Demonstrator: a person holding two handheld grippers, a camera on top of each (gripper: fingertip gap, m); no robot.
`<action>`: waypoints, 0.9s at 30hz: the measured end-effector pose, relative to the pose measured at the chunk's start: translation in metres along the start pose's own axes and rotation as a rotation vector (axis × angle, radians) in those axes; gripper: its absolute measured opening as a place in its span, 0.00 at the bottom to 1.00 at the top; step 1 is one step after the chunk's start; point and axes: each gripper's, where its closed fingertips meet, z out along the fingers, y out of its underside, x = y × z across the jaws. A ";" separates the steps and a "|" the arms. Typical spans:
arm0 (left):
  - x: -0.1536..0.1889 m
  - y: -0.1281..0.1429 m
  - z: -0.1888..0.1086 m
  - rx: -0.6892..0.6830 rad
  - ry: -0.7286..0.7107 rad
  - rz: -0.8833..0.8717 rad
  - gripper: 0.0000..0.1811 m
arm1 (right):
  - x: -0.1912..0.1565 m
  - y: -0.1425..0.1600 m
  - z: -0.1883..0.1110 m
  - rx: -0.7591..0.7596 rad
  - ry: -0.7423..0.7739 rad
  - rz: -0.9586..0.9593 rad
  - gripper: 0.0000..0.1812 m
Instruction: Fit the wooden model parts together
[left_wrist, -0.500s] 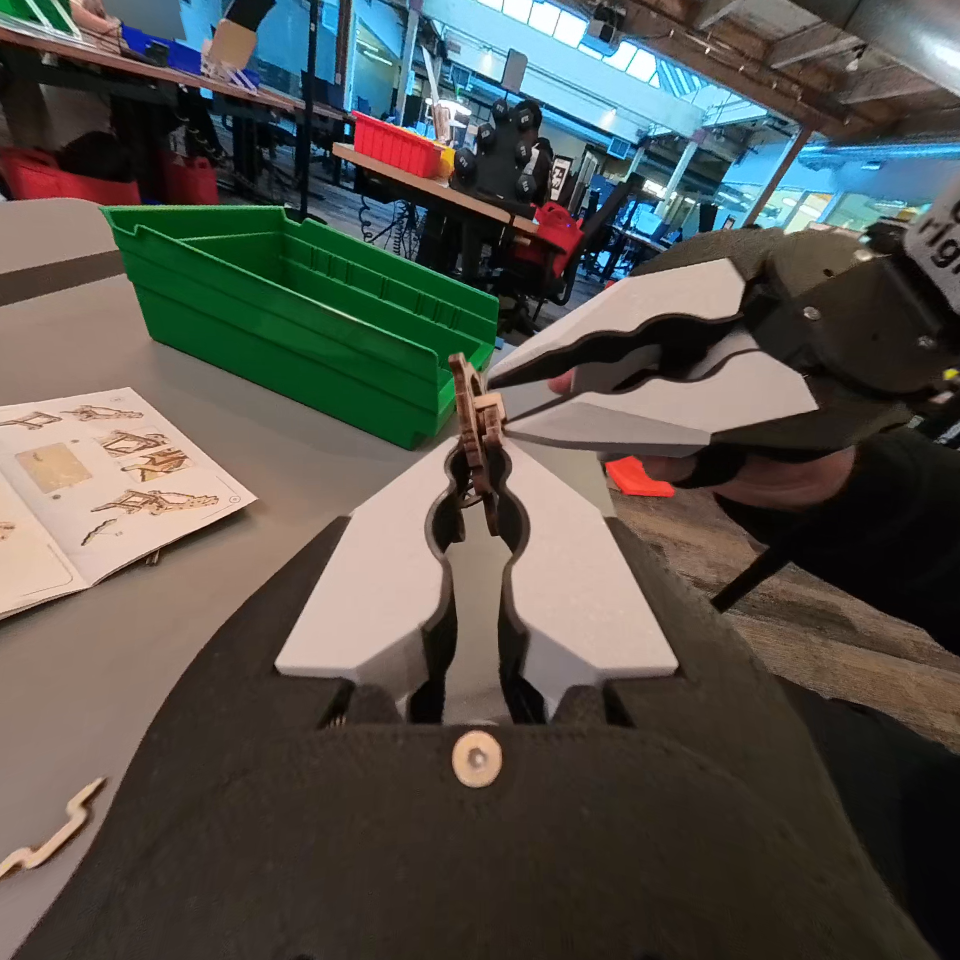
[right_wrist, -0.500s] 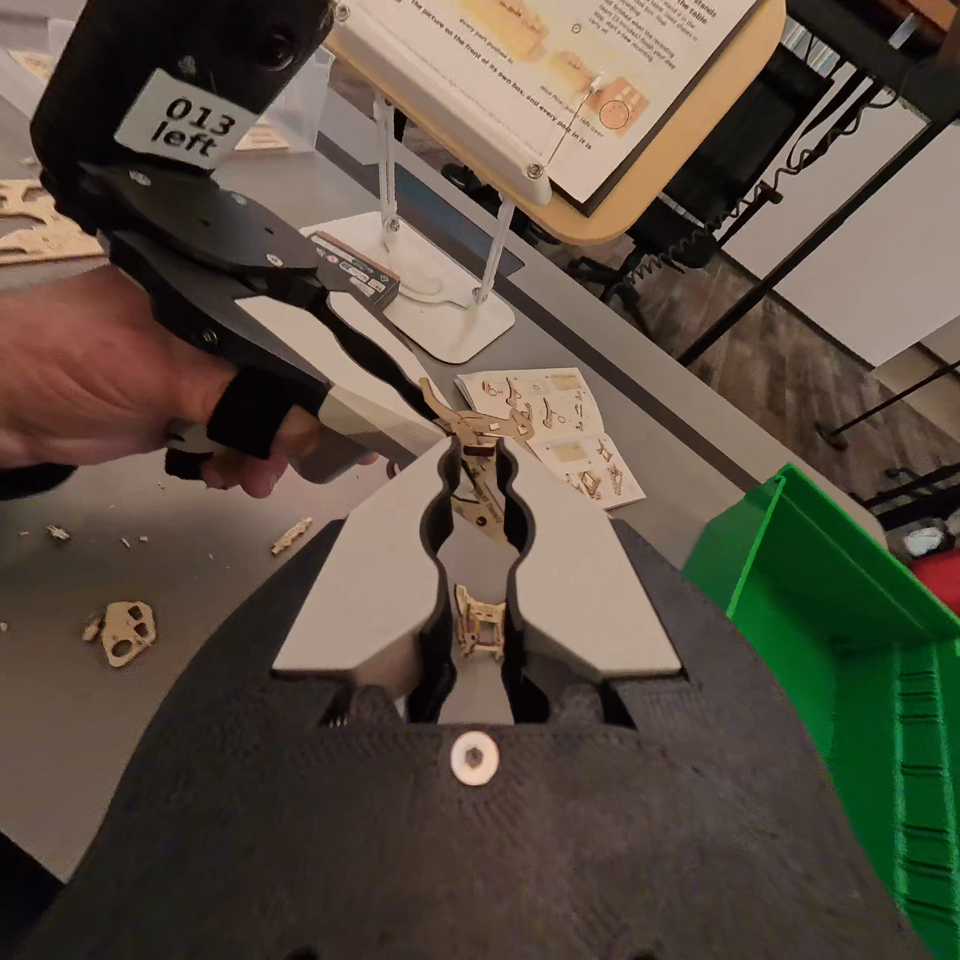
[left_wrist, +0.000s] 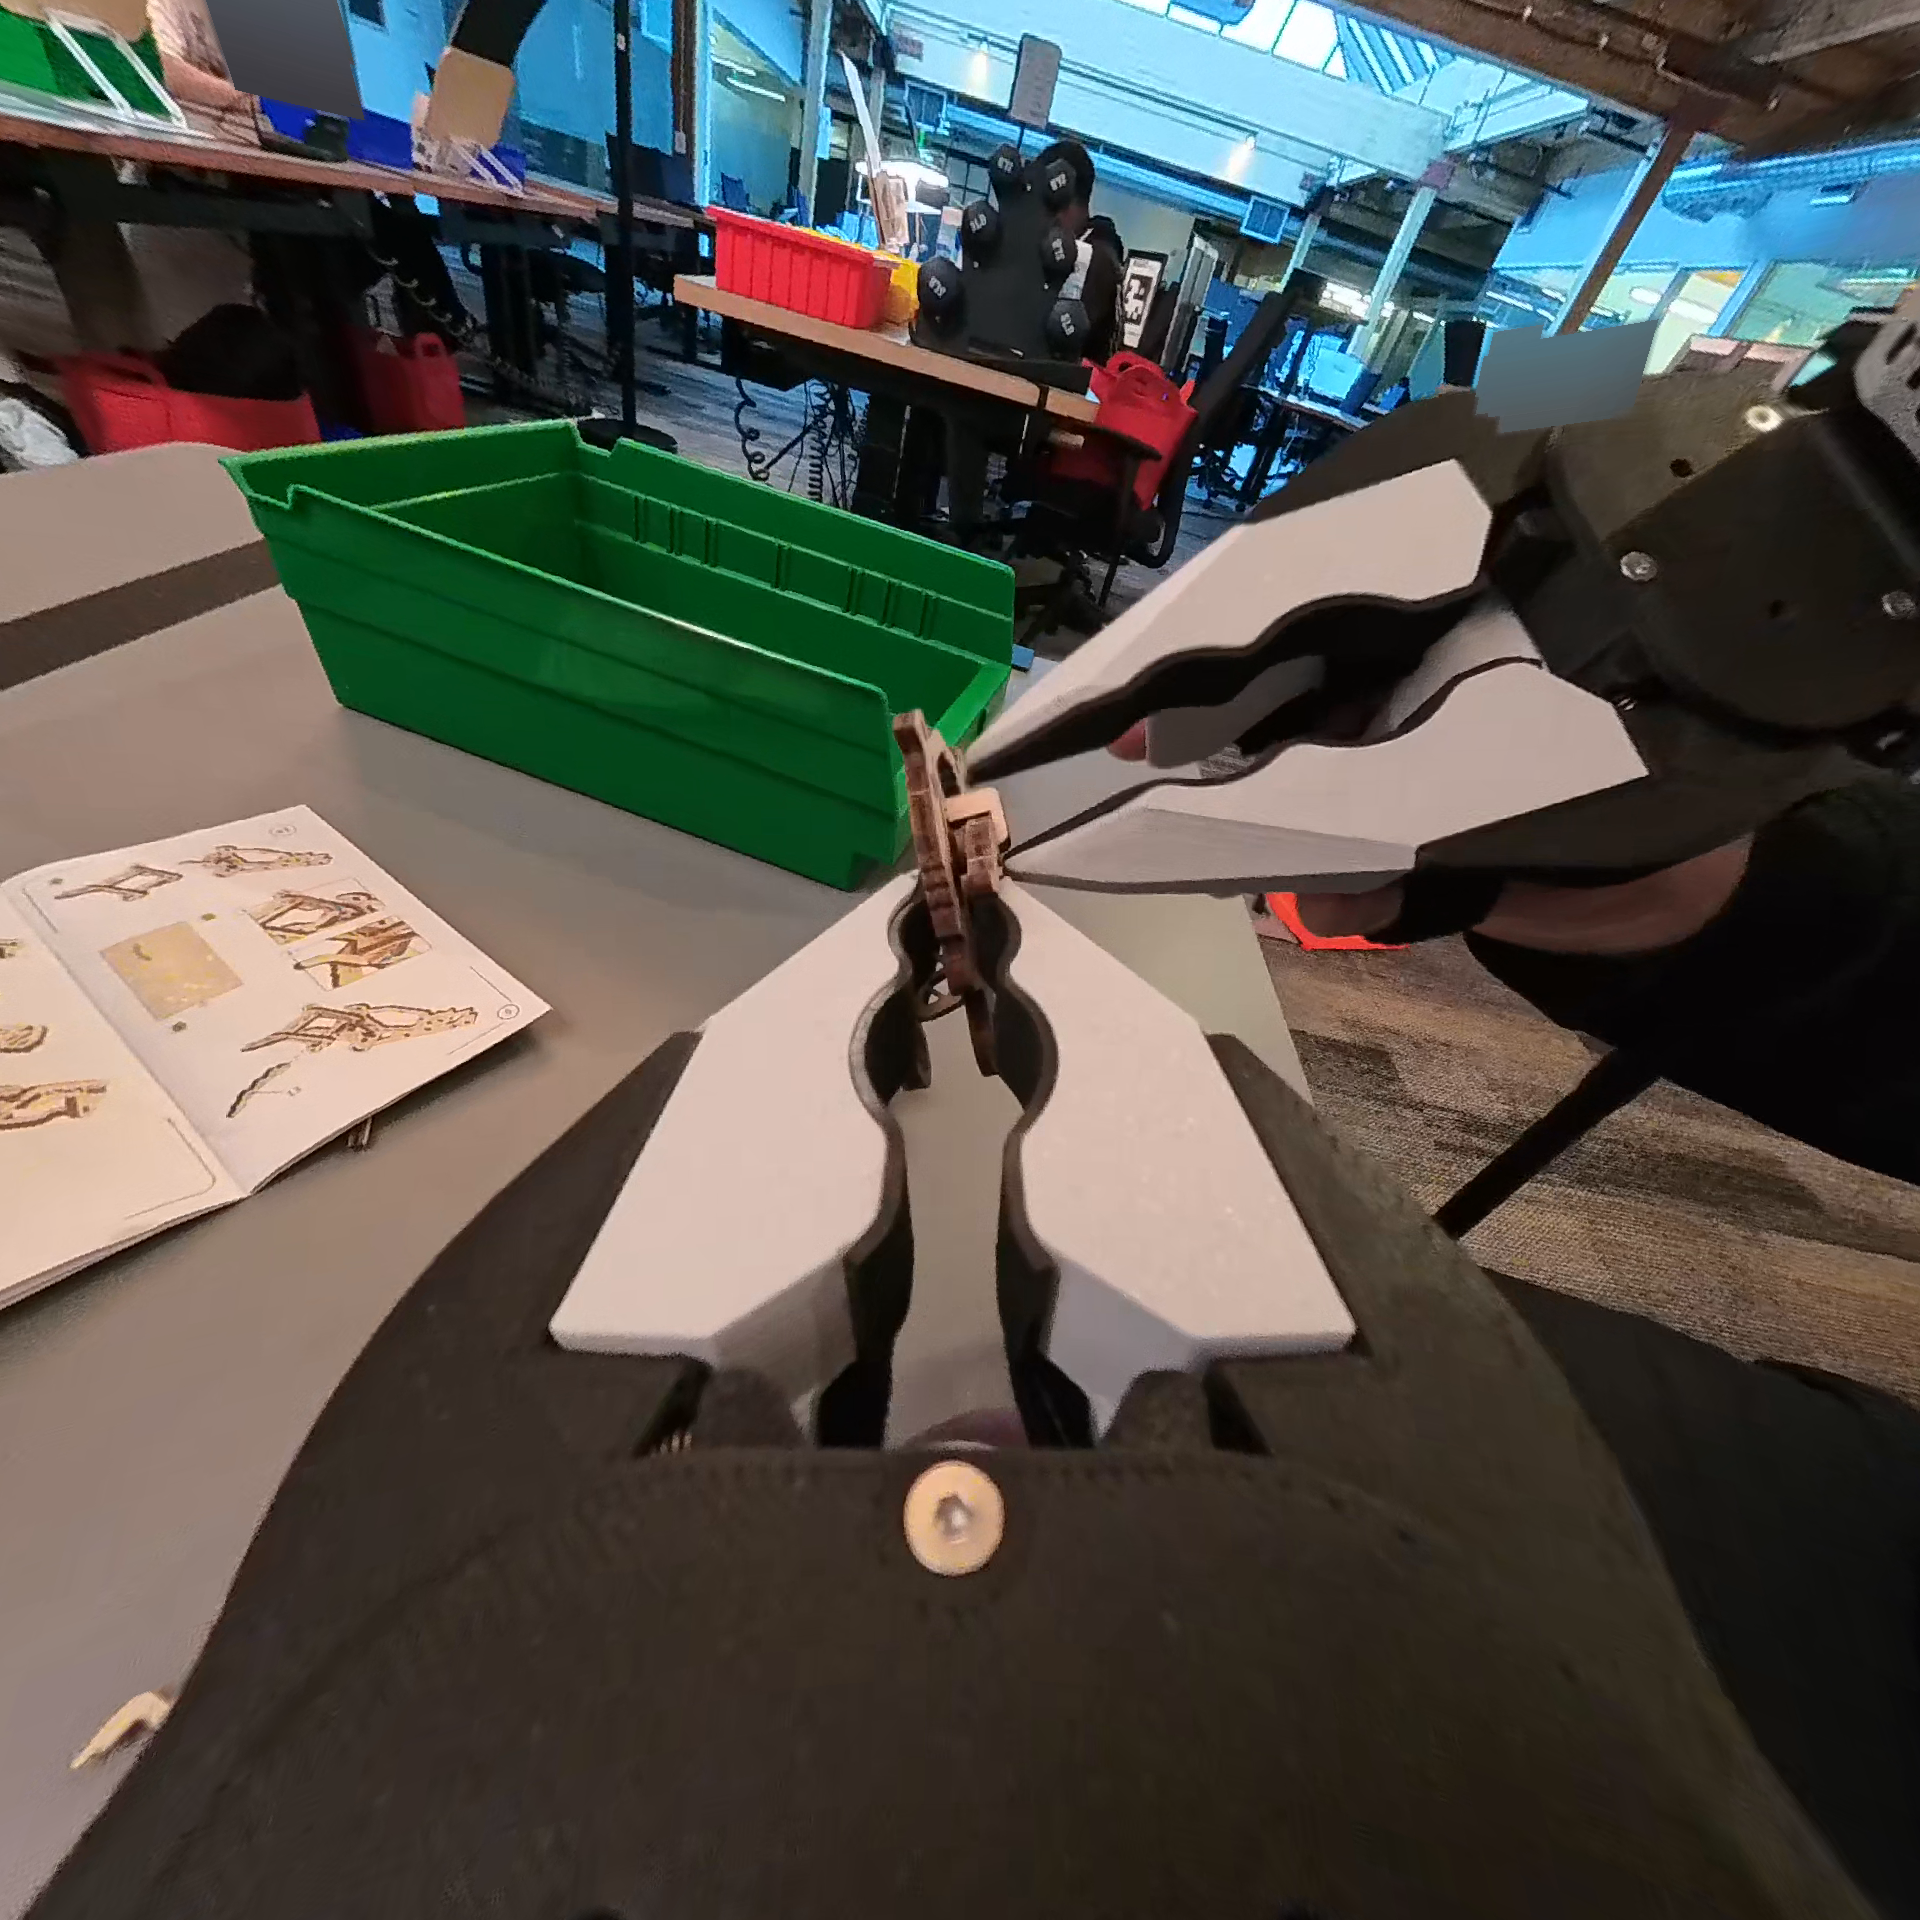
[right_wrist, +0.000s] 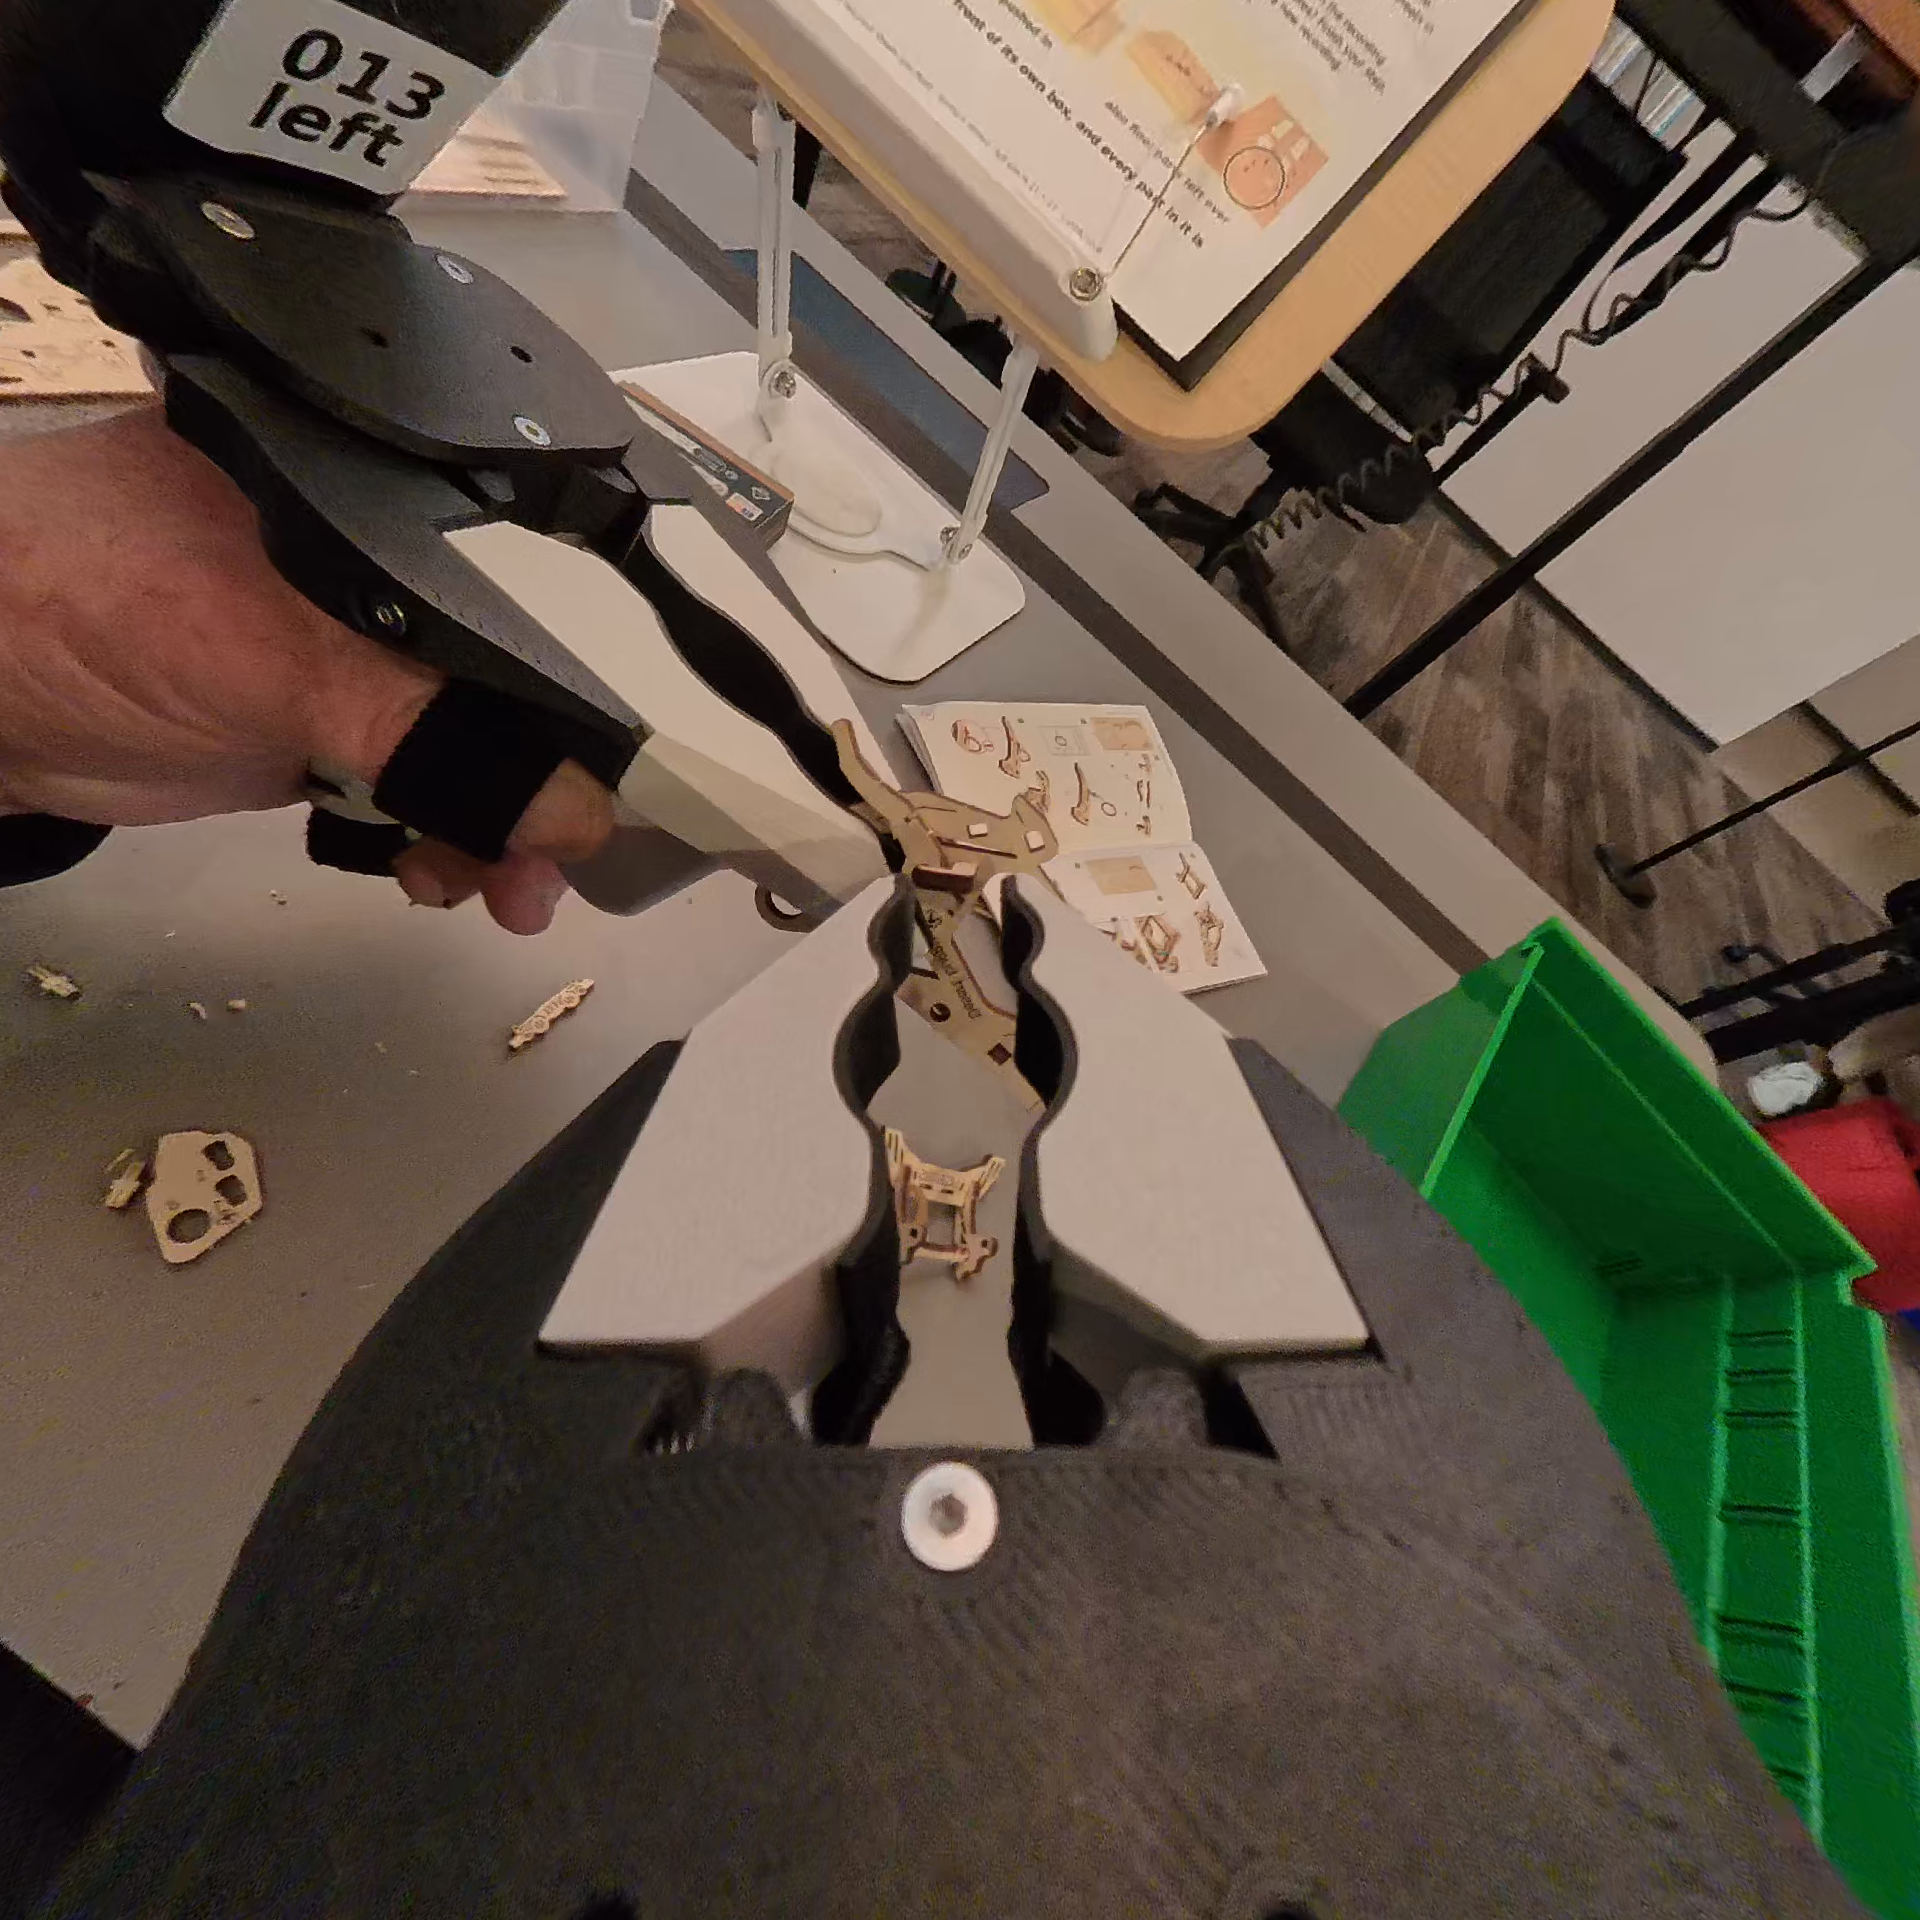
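A small brown wooden model (left_wrist: 940, 883) is pinched upright at the tips of my left gripper (left_wrist: 951, 914), which is shut on it. In the right wrist view the model (right_wrist: 971, 831) hangs from the left gripper's tips, and one flat limb reaches down between my right fingers. My right gripper (right_wrist: 951, 888) meets it head-on. In the left wrist view its tips (left_wrist: 992, 826) close above and below a small wooden block (left_wrist: 979, 836) on the model's side. Both grippers hold the model above the grey table (left_wrist: 416, 1195).
A green bin (left_wrist: 623, 623) stands just beyond the grippers, also at the right in the right wrist view (right_wrist: 1662, 1195). An open instruction booklet (left_wrist: 239, 997) lies left. A wooden frame part (right_wrist: 940, 1210), offcuts (right_wrist: 203, 1195) and a document stand (right_wrist: 904, 582) are on the table. Both grippers' tips are close together, under 4 cm apart.
Almost nothing has changed. Both grippers stay closed on the model at the same spot. The views have only shifted slightly.
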 end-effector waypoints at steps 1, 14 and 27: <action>0.001 -0.002 0.000 0.008 0.000 0.006 0.02 | -0.001 -0.001 -0.001 0.011 -0.002 -0.002 0.06; 0.002 0.003 0.002 0.004 0.073 -0.069 0.03 | -0.003 0.002 0.000 0.002 -0.020 0.018 0.04; -0.001 0.005 0.001 -0.012 0.031 -0.002 0.03 | -0.002 0.001 0.000 0.016 -0.021 0.049 0.14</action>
